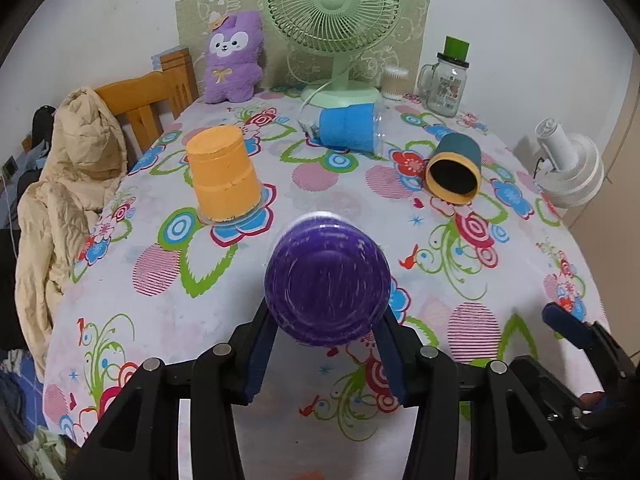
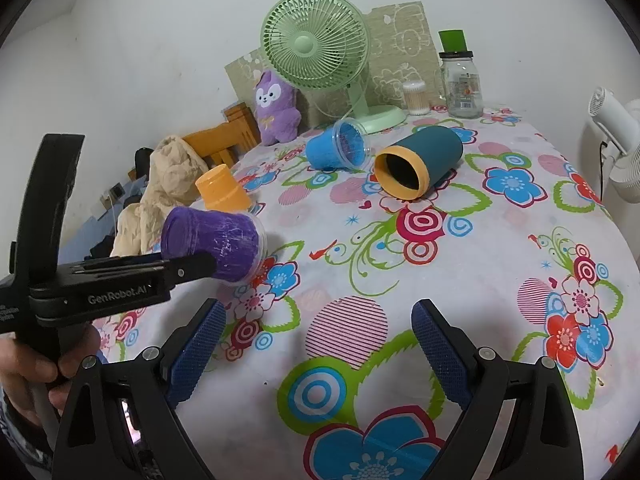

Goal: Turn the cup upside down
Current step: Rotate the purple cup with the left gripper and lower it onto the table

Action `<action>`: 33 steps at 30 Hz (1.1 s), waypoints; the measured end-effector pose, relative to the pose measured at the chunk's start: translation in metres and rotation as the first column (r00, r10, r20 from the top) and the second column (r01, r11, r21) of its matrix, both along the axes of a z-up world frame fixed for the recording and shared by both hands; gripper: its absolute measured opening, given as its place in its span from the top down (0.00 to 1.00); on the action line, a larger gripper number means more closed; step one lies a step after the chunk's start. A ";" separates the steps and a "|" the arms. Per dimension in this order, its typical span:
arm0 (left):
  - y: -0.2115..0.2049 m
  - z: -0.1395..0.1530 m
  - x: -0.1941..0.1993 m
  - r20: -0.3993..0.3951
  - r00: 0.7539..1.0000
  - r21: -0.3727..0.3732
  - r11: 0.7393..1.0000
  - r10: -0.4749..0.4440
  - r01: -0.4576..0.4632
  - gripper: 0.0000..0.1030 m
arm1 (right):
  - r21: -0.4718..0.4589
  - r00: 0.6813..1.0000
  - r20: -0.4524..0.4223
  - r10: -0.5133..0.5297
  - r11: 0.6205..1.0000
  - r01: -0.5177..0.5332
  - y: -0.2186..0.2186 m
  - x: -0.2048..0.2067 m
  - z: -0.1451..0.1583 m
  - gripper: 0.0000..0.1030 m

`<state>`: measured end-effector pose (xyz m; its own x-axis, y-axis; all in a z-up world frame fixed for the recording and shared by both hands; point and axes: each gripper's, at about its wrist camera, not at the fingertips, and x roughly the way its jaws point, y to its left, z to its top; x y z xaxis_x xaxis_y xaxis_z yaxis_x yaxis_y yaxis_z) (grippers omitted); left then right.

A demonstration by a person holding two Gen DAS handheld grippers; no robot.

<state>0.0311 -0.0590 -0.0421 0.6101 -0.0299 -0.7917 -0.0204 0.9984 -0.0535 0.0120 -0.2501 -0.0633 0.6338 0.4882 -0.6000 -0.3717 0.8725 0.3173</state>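
Observation:
My left gripper (image 1: 326, 314) is shut on a purple cup (image 1: 327, 280), its base turned toward the camera. In the right wrist view the purple cup (image 2: 214, 242) hangs tilted, rim down to the right, just above the tablecloth, held by the left gripper (image 2: 200, 266). My right gripper (image 2: 318, 340) is open and empty over the near part of the table. An orange cup (image 1: 224, 174) stands upside down. A blue cup (image 1: 348, 126) and a teal cup with a yellow rim (image 1: 456, 170) lie on their sides.
A green fan (image 1: 334, 20), a purple plush toy (image 1: 232, 62), a glass jar with a green lid (image 1: 446, 82) and a cotton-swab box (image 1: 394, 82) stand along the back. A chair with a beige jacket (image 1: 68, 168) is at the left, a white appliance (image 1: 568, 160) at the right.

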 end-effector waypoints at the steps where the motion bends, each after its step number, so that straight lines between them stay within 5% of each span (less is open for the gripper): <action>1: 0.001 0.001 0.000 0.001 1.000 -0.008 1.000 -0.003 0.003 0.52 | -0.001 1.000 -0.001 0.000 1.000 0.000 0.000 0.000 0.000 0.07; 6: 0.000 0.009 -0.003 0.022 1.000 -0.008 1.000 -0.011 0.011 0.61 | -0.002 1.000 -0.003 0.001 1.000 -0.001 0.001 0.000 -0.001 0.07; 21: 0.002 0.010 -0.003 0.023 1.000 -0.012 1.000 -0.015 0.015 0.60 | -0.010 1.000 -0.008 0.004 1.000 -0.004 0.004 -0.001 -0.003 0.07; 24: 0.004 0.009 -0.003 0.019 1.000 -0.019 1.000 -0.013 0.013 0.50 | -0.011 1.000 -0.007 0.004 1.000 -0.004 0.004 -0.001 -0.003 0.07; 28: 0.006 0.011 -0.004 0.029 1.000 -0.015 1.000 0.010 -0.010 0.22 | -0.016 1.000 -0.011 0.002 1.000 -0.002 0.004 0.000 -0.003 0.07; 33: 0.011 0.018 -0.007 0.049 0.998 -0.026 0.999 0.026 -0.025 0.16 | -0.034 1.000 0.017 -0.002 0.999 0.003 0.006 -0.002 0.010 0.07</action>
